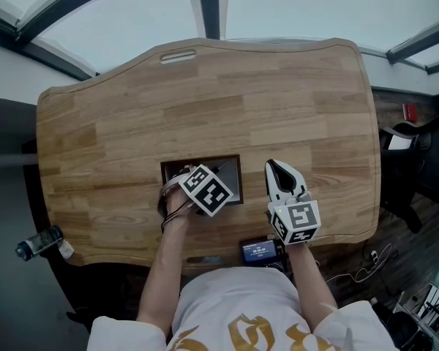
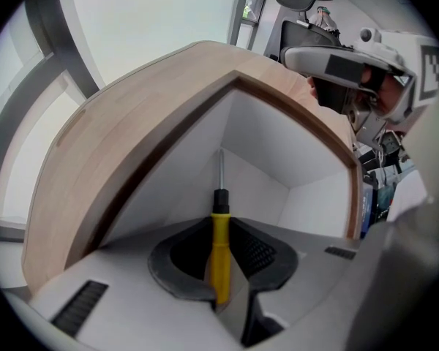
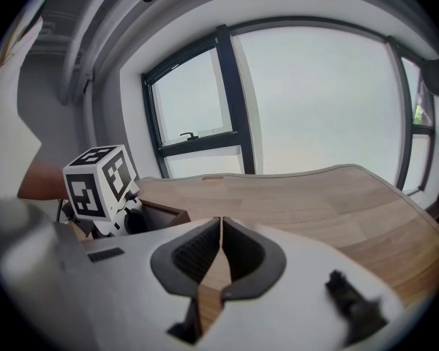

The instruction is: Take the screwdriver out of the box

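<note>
The box [image 1: 233, 172] is a white-walled recess sunk into the wooden table [image 1: 205, 101], near its front edge. My left gripper [image 1: 196, 180] points straight down into it, its marker cube covering most of the opening. In the left gripper view the screwdriver [image 2: 219, 243] stands between the pads: yellow handle, black collar, thin steel shaft pointing to the box's far corner. The left gripper [image 2: 221, 265] is shut on the handle. My right gripper [image 1: 279, 168] rests over the table just right of the box. In its own view the right gripper [image 3: 221, 248] is shut, nothing between its pads.
A small device with a blue screen [image 1: 258, 251] sits at the table's front edge by the person's body. A bottle [image 1: 36, 243] lies off the table's left side and a dark chair [image 1: 417, 159] stands at the right. Windows lie beyond the far edge.
</note>
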Demonstrator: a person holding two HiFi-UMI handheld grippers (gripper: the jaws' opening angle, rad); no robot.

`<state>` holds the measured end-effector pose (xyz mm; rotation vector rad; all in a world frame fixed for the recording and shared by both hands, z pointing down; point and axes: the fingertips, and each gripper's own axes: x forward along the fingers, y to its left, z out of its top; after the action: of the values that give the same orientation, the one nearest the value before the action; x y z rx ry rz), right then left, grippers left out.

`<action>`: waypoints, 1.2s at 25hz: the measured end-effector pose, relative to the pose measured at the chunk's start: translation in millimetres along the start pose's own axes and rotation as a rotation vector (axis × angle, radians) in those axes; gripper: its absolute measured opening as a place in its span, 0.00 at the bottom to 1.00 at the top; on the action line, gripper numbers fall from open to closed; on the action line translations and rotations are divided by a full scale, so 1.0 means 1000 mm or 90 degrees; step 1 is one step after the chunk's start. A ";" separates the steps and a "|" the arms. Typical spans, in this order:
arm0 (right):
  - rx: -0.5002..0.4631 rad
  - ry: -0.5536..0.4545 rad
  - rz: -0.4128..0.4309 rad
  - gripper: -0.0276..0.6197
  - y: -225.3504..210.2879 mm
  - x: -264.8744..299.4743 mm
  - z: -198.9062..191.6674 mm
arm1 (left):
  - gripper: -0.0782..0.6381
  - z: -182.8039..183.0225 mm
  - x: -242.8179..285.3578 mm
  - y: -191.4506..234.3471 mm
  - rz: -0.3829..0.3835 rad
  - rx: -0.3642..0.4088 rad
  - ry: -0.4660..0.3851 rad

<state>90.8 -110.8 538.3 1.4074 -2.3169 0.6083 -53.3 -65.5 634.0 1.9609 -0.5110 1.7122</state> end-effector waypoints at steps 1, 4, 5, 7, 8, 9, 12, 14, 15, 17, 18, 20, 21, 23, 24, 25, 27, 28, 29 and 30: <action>0.000 -0.001 -0.001 0.09 -0.001 -0.001 0.001 | 0.22 -0.001 0.000 0.000 0.000 0.001 0.000; 0.001 -0.002 -0.004 0.09 -0.001 -0.002 0.001 | 0.22 -0.001 -0.001 -0.001 -0.001 0.001 -0.001; 0.001 -0.002 -0.004 0.09 -0.001 -0.003 0.001 | 0.22 -0.001 -0.002 -0.002 -0.001 0.001 -0.002; 0.000 -0.002 -0.003 0.09 0.001 -0.003 0.002 | 0.22 0.000 -0.003 -0.002 -0.001 -0.001 -0.005; 0.000 -0.003 -0.002 0.09 0.001 -0.004 0.002 | 0.22 0.000 -0.004 -0.002 0.000 -0.001 -0.006; 0.000 -0.003 -0.002 0.09 0.002 -0.004 0.002 | 0.22 0.000 -0.005 -0.002 0.000 -0.001 -0.008; 0.000 -0.005 -0.002 0.09 0.003 -0.006 0.003 | 0.22 0.002 -0.008 -0.001 0.000 -0.003 -0.017; 0.005 -0.008 -0.003 0.09 0.003 -0.008 0.004 | 0.22 0.002 -0.009 -0.001 0.000 -0.004 -0.021; 0.008 -0.010 -0.003 0.09 0.003 -0.008 0.004 | 0.22 0.002 -0.009 -0.001 0.000 -0.004 -0.023; 0.010 -0.012 -0.005 0.09 0.003 -0.009 0.005 | 0.22 0.002 -0.010 -0.001 0.000 -0.004 -0.024; 0.009 -0.012 -0.005 0.09 0.002 -0.010 0.005 | 0.22 0.002 -0.011 -0.001 0.000 -0.004 -0.025; 0.009 -0.014 -0.006 0.09 0.002 -0.011 0.006 | 0.22 0.003 -0.012 -0.001 0.001 -0.003 -0.027; 0.009 -0.015 -0.006 0.09 0.002 -0.011 0.007 | 0.22 0.003 -0.013 -0.001 0.002 -0.003 -0.028; 0.008 -0.016 -0.005 0.09 0.002 -0.012 0.008 | 0.22 0.004 -0.014 -0.001 0.003 -0.003 -0.031; 0.008 -0.016 -0.005 0.09 0.003 -0.013 0.008 | 0.22 0.004 -0.015 -0.002 0.004 -0.003 -0.032; 0.008 -0.017 -0.004 0.09 0.003 -0.013 0.009 | 0.22 0.004 -0.016 -0.002 0.004 -0.004 -0.033; 0.009 -0.020 -0.002 0.09 0.004 -0.013 0.010 | 0.22 0.004 -0.018 -0.002 0.005 -0.002 -0.035; 0.008 -0.020 -0.002 0.09 0.005 -0.014 0.011 | 0.22 0.004 -0.020 -0.003 0.006 -0.002 -0.036; 0.008 -0.021 -0.001 0.09 0.006 -0.014 0.011 | 0.22 0.003 -0.021 -0.004 0.007 -0.003 -0.039; 0.007 -0.022 0.000 0.09 0.007 -0.015 0.012 | 0.22 0.003 -0.023 -0.004 0.007 -0.005 -0.043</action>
<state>89.9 -103.3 519.2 1.4341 -2.3435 0.6009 -51.6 -64.8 610.8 2.0193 -0.5528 1.6535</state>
